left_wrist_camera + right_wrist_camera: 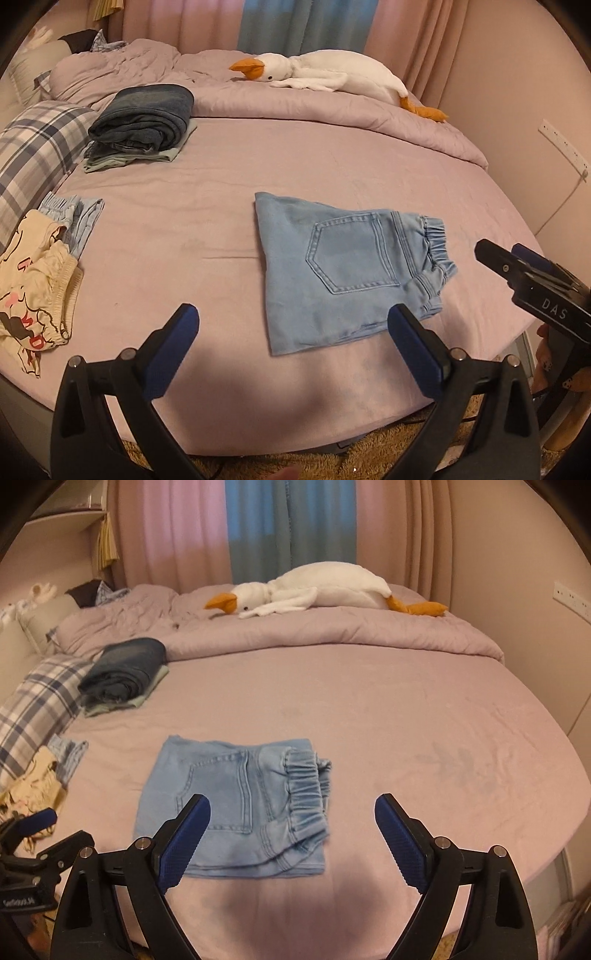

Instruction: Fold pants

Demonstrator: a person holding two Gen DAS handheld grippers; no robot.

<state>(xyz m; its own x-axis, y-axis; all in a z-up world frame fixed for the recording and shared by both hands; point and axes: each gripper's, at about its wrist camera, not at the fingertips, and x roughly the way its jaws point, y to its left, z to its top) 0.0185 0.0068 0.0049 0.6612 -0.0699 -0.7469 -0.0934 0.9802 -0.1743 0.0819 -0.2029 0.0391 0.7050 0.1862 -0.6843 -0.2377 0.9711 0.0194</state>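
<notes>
Light blue denim pants (347,269) lie folded into a compact rectangle on the pink bed sheet (207,206), back pocket up, elastic waistband to the right. They also show in the right wrist view (236,808). My left gripper (293,317) is open and empty, hovering near the bed's front edge, its right finger over the pants' near corner. My right gripper (291,808) is open and empty, just in front of the pants. The right gripper also shows at the right edge of the left wrist view (517,266).
A stack of folded dark jeans (144,118) sits at the back left. Cream printed shorts (33,280) and a light blue garment (77,218) lie at the left. A plaid pillow (37,151), a bunched duvet (314,103) and a plush goose (332,75) lie behind.
</notes>
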